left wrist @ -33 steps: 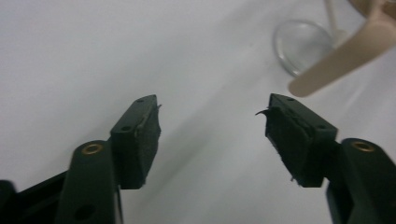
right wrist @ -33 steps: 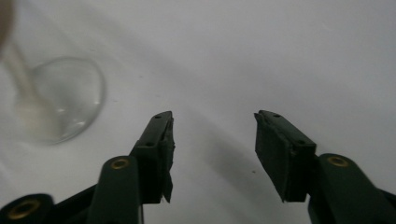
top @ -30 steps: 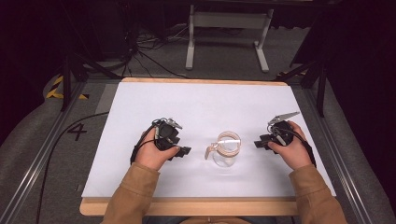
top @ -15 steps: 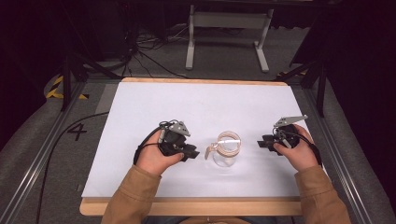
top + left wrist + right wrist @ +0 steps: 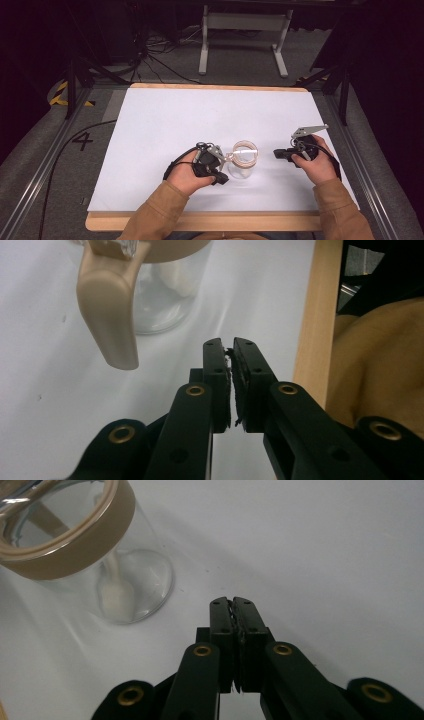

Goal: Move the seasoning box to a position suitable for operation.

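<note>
A clear glass jar (image 5: 244, 160) with a tan rim and a tan handle (image 5: 107, 315) stands upright on the white table (image 5: 200, 115), between my hands. My left gripper (image 5: 222, 177) is just left of and nearer than the jar. Its jaws (image 5: 231, 347) have just been closing and now stand shut with nothing between them, a little short of the handle. My right gripper (image 5: 276, 154) is to the right of the jar and apart from it. Its jaws (image 5: 231, 602) have also just been closing and are shut on nothing, with the jar (image 5: 85, 555) ahead to the left.
The table's wooden front edge (image 5: 200, 220) lies close behind both hands, and a tan sleeve (image 5: 385, 370) is beside it. A grey metal stand (image 5: 245, 25) and cables (image 5: 150, 55) are on the floor beyond the far edge. Metal rails (image 5: 45, 165) flank the table.
My left hand has moved right, up to the jar, and its jaws went from open to shut. The right gripper's jaws also shut while the hand stayed about in place.
</note>
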A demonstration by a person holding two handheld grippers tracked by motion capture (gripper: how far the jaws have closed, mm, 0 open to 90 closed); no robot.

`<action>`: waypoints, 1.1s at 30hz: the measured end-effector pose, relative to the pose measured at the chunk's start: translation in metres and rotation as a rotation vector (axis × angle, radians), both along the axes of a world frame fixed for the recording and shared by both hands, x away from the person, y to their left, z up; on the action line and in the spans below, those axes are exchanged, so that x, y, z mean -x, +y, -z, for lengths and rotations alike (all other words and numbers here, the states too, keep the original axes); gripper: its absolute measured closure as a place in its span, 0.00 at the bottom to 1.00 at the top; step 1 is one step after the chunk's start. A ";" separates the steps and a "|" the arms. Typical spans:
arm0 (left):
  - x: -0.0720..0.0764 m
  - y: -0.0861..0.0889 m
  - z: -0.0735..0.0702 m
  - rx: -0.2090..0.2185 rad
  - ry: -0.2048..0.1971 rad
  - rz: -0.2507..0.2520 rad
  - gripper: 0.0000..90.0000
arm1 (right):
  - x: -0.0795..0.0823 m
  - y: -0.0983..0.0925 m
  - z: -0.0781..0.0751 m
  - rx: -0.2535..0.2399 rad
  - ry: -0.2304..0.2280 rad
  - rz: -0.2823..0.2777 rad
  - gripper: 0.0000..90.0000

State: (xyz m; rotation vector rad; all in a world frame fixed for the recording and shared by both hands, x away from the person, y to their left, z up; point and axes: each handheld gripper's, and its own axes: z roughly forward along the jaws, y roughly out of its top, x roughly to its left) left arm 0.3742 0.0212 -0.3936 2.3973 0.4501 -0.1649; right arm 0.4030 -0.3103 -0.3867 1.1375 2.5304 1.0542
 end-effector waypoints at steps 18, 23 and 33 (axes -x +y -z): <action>-0.011 0.006 0.010 0.090 -0.053 -0.147 1.00 | 0.002 0.009 0.005 0.000 -0.013 -0.042 0.99; -0.014 0.008 0.009 0.092 -0.064 -0.162 1.00 | 0.003 0.008 0.004 -0.006 -0.017 -0.038 0.99; -0.028 0.016 0.010 0.096 -0.090 -0.192 1.00 | 0.010 0.014 0.008 0.009 -0.018 -0.056 1.00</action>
